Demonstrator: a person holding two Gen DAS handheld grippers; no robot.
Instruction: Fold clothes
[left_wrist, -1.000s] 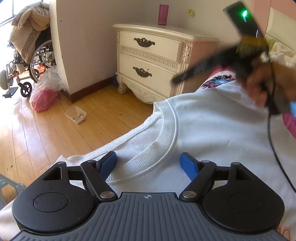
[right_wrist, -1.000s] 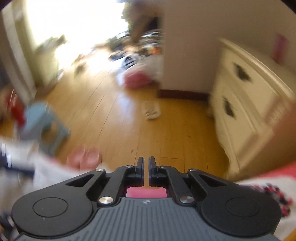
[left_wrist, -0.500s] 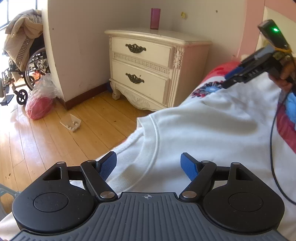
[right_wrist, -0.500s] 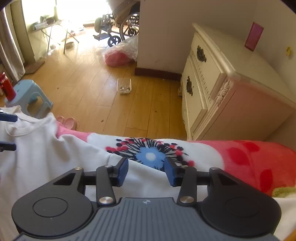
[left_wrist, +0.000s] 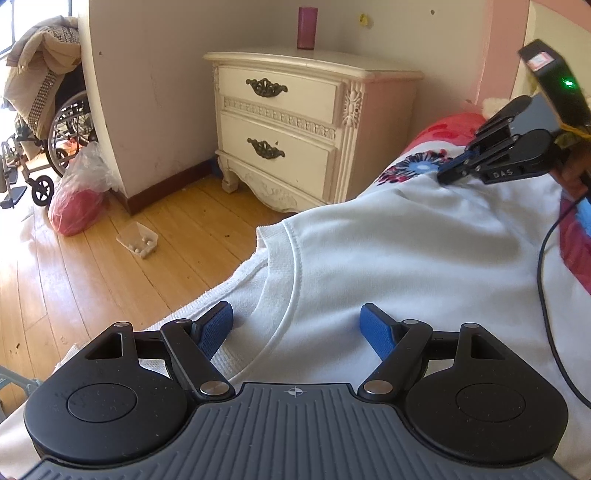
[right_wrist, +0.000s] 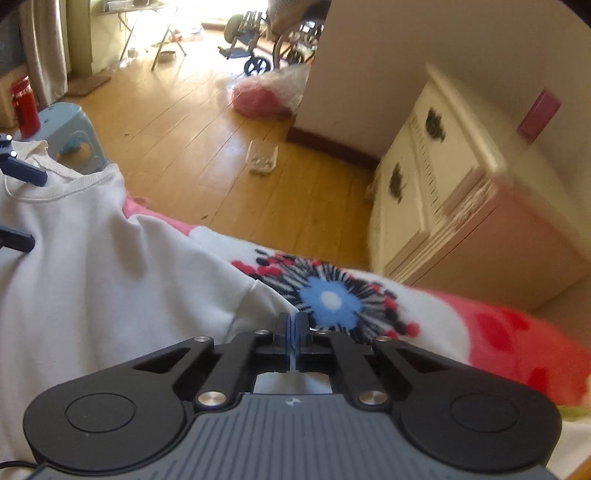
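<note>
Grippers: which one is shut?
The right gripper, blue pads together at the white sweatshirt's far edge. The left gripper gapes wide over the collar.

I am working in a bedroom of a home. I see a cream nightstand (left_wrist: 291, 125) with two carved drawers against the wall, and a bed blanket (right_wrist: 332, 299) with a flower pattern. The floor is of wooden boards (left_wrist: 74, 280). A wheelchair (left_wrist: 55, 140) stands near the bright window, and a blue plastic stool (right_wrist: 70, 136) is beside the bed.
</note>
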